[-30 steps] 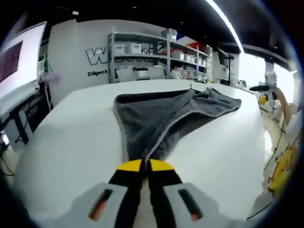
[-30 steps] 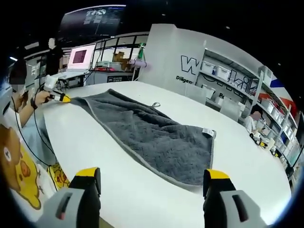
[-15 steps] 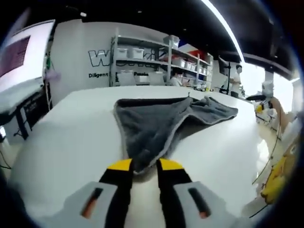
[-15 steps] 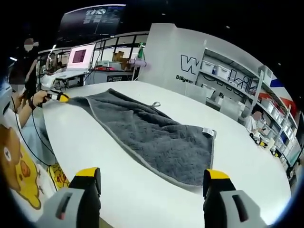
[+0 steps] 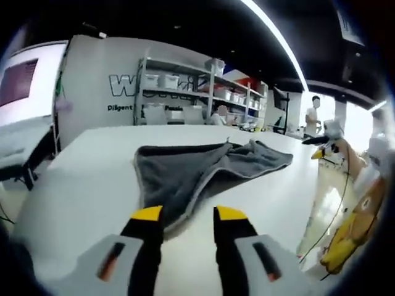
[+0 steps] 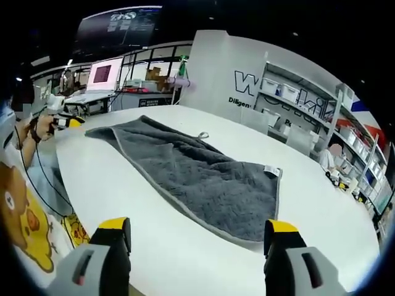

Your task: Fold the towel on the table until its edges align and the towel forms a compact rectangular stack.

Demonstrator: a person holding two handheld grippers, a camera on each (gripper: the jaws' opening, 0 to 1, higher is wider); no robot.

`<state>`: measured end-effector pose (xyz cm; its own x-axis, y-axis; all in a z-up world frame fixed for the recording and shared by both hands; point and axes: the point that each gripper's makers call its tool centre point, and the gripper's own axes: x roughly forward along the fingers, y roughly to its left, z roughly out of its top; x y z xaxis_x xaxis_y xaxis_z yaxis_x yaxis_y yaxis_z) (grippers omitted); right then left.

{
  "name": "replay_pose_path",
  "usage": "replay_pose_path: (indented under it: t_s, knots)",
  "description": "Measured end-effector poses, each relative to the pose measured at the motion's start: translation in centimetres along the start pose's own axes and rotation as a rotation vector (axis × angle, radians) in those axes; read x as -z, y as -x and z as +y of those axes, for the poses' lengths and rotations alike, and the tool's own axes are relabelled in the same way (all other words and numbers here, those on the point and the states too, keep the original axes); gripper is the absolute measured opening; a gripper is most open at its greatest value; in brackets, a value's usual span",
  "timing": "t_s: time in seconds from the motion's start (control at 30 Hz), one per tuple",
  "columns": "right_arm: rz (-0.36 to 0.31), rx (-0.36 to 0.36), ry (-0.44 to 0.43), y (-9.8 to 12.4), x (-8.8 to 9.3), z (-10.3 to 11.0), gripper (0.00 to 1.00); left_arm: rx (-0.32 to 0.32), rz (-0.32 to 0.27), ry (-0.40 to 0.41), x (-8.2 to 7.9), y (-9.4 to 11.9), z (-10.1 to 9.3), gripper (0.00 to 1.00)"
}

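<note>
grey towel (image 6: 197,179) lies flat on the white table (image 6: 154,246), long axis running from the left gripper (image 5: 183,216) toward shelving (image 6: 308,105); both grippers, right gripper (image 6: 194,231) included, are spread apart, grasping nothing.

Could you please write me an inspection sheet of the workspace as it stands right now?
Surface: white table, bare around the cloth.
Job's things: grey towel lying spread, part folded, not yet a compact stack; white label at one corner, a small loop on the far edge.
Clutter: nothing seen on the table.
Grippers: left tongs open, near towel corner between the tips; right tongs open, short of the towel.
Cables: thin black cable hanging by the person's hand.
Surroundings: shelves with bins, lit screen.
</note>
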<state>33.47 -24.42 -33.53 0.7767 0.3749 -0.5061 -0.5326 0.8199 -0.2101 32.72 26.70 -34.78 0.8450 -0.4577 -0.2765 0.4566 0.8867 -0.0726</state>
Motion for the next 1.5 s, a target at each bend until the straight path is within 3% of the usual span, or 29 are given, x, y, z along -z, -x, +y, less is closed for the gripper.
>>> replay_pose_path:
  t_s: [0.4, 0.6, 0.97, 1.5]
  knots:
    - [-0.002, -0.009, 0.005, -0.2, -0.1, 0.1, 0.93, 0.050, -0.074, -0.030, -2.1, -0.2, -4.2, 0.55]
    - [-0.004, -0.007, 0.000, -0.1, 0.2, 0.0, 0.93, 0.042, -0.095, -0.038, -2.7, -0.4, -4.9, 0.66]
    - [0.001, -0.008, -0.015, -0.2, 0.8, -0.1, 0.93, 0.043, -0.112, -0.050, -2.9, -1.1, -6.5, 0.74]
    - [0.009, 0.007, -0.046, -0.4, 1.5, -1.3, 0.93, -0.003, -0.116, -0.017, -2.5, -1.5, -5.7, 0.95]
